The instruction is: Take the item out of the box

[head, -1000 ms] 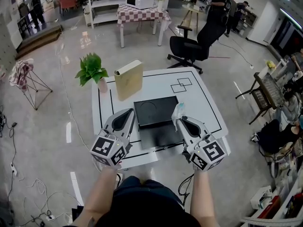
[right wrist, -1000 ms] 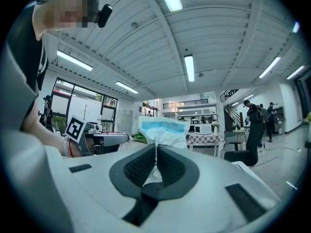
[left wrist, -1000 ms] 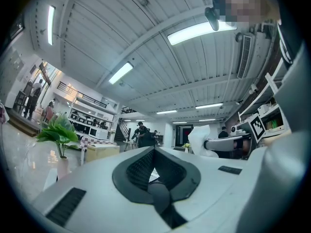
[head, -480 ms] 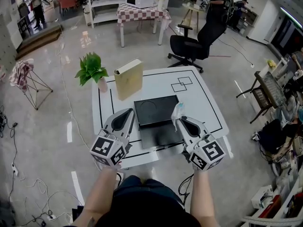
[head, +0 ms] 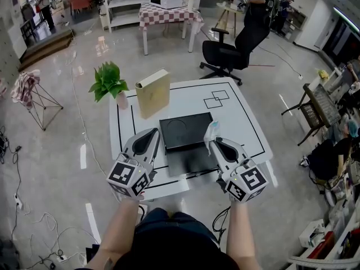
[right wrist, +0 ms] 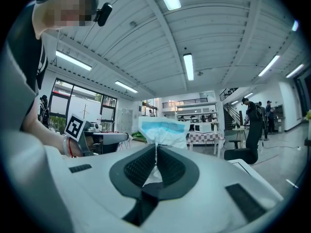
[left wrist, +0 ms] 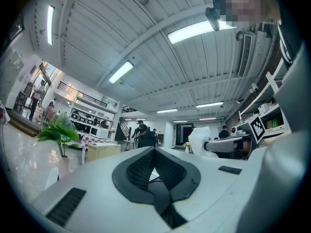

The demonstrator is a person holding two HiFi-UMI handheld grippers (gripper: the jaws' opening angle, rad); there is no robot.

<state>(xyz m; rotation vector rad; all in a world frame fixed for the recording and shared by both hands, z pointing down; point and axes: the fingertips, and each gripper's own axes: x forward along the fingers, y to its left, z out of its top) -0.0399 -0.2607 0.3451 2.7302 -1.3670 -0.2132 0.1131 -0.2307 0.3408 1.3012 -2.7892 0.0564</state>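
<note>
Packet [right wrist: 163, 130] is out of the black box [head: 184, 129], pinched by its bottom edge in my right gripper [head: 214, 143] just above the box's right edge. Left gripper [head: 152, 135] is closed tight on nothing. Worry: it's floppy and the bite looks thin, though I can't really see how deep, so a quick swing might shake it loose.
</note>
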